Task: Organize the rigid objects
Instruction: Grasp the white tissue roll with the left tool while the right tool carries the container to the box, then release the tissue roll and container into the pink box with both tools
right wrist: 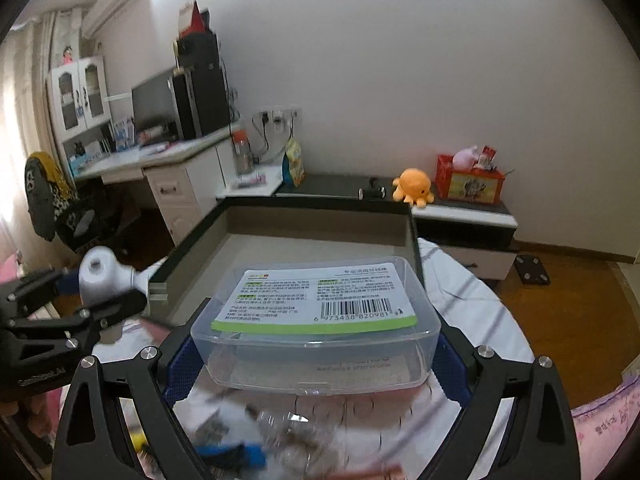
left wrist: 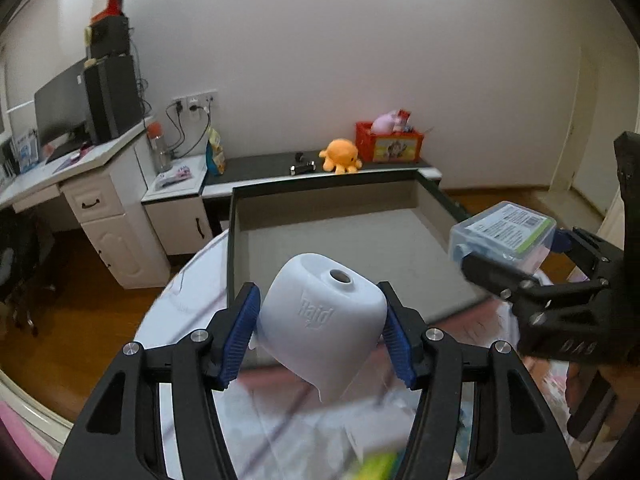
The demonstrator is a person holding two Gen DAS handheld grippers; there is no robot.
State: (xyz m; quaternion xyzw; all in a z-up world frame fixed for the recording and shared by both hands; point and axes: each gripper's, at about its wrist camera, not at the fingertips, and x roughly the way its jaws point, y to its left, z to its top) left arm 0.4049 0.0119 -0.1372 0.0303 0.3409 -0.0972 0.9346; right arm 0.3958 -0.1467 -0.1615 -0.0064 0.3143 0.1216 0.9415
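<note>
Blue ribbed pads on our left tool (left wrist: 320,330) are pressing both sides of a white Raid dispenser (left wrist: 324,320), so that tool is clenched on it. We are holding the dispenser centred between the two fingers, tilted, its round top hole facing up and away from us, its lower edge hanging clear above a pale cloth (left wrist: 188,280). In the right wrist view the same dispenser is showing at the far left, pinched in the left tool's black fingers.

Our right tool (right wrist: 316,354) is gripping a clear plastic box (right wrist: 320,332) by its two short sides; the blue pads are lying flat against its walls, so this tool too is closed on its load. We are carrying the box level, its printed label with a green strip and a barcode facing up, and its front latch pointing back toward us.

Both things are sitting just in front of an open grey tray (left wrist: 240,248) with dark rims, whose floor is showing bare. Blurred small items are lying on the cloth below the box.

Farther out, a low dark-topped bench (left wrist: 256,166) along the wall is carrying an orange octopus plush (left wrist: 340,156) and a red box (left wrist: 390,142), with a white desk (left wrist: 96,208) to the left.
</note>
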